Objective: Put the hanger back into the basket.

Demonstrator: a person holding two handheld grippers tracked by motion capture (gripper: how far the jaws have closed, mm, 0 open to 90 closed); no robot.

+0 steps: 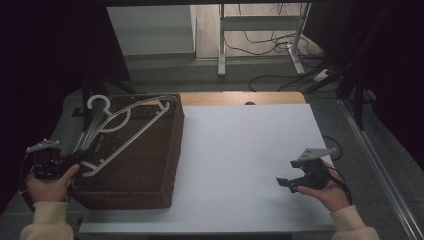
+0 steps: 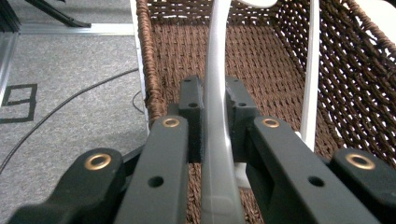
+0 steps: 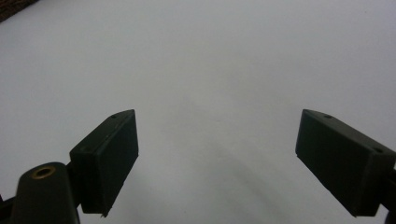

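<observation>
**Hanger gripped, not yet out of the basket**

On the tabletop (image 1: pixel 250 150), the wicker basket (image 1: pixel 145 165) holds my white hanger (image 1: pixel 125 132), propped against its rim. My left gripper (image 2: pixel 216 116) pinches its end; lifting out remains. Right gripper (image 3: pixel 217 154) waits, fingers spread.

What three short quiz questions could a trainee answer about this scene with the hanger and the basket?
1. True or false: the left gripper is shut on the white hanger.
2. How do the jaws of the right gripper stand: A open, B shut on a cup, C shut on the hanger?
3. In what does the hanger lie?

Key: 1 true. 2 A; it hangs over the white table. 3 The brown wicker basket.
</observation>
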